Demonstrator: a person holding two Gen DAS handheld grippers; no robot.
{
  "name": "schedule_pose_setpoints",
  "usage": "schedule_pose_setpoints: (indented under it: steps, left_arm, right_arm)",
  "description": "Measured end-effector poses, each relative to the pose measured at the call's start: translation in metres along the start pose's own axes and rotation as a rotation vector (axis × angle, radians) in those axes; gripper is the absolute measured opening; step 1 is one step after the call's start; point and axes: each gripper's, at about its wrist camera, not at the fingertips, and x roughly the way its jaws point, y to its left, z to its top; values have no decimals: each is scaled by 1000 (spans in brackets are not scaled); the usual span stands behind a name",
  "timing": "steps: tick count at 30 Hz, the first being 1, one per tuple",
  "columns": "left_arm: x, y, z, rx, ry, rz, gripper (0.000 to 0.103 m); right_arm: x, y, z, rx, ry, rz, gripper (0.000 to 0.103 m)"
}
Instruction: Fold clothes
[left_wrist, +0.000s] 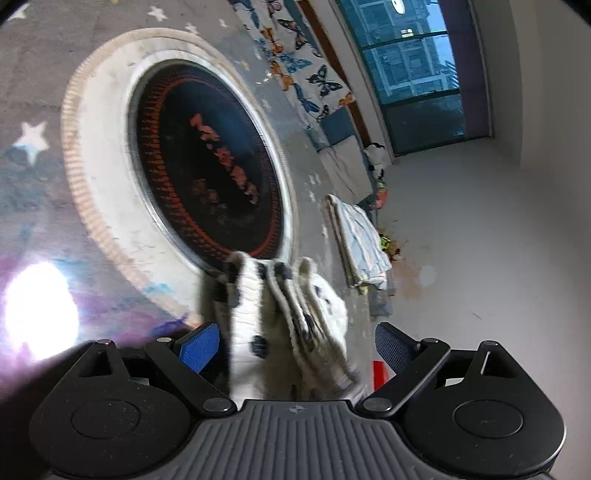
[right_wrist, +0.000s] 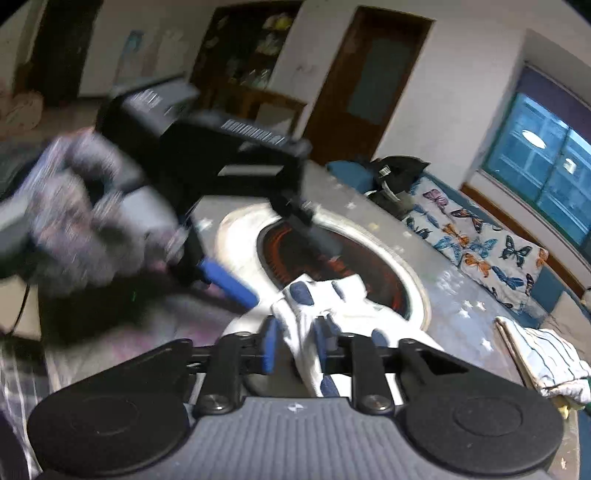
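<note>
Over the round rug (left_wrist: 110, 206), a white garment (left_wrist: 295, 314) with dark dots hangs bunched. Left gripper (left_wrist: 297, 347): blue pads spread wide, cloth draped between them, neither pad pressing it. Right gripper (right_wrist: 293, 349): pads narrow, pinching a fold of the garment (right_wrist: 314, 306) just above the rug's dark centre. Beside the rug, toward the window (left_wrist: 410, 62), a folded pile (left_wrist: 364, 243) lies on the mat. Butterfly cushion (right_wrist: 476, 240) beyond. Right view blurred at left.
</note>
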Motion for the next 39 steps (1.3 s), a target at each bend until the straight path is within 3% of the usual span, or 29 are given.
schedule_pose_setpoints:
  steps: [7,11,12,14,21,27,35,39]
  left_arm:
    - [-7,0,2,1,-17,29,94]
    - [-8,-1,0,3,-23,27,94]
    - [-7,-1,-1,4,-18,26,94]
    - [-7,1,-4,3,-7,23,94]
    - [-6,3,-10,-30,-13,-16,97]
    - [0,-2,-11,-50,-42,-79,99]
    - [-1,6,-14,-93,-26,-78,99]
    - [-2,8,-16,-111,-22,-66,99]
  right_arm:
    - [21,35,-15,-247,69,-44,45]
    - [40,41,-20,-326,76,-54,44]
    - [43,40,-17,-309,77,-49,42]
    - [48,31,-11,-247,70,-32,29]
    - [23,-5,4,58,-34,15,20]
    - [9,-7,0,110,-51,29,19]
    - [-5,-14,6,153,-111,22,13]
    - [1,-5,5,93,-78,19,10]
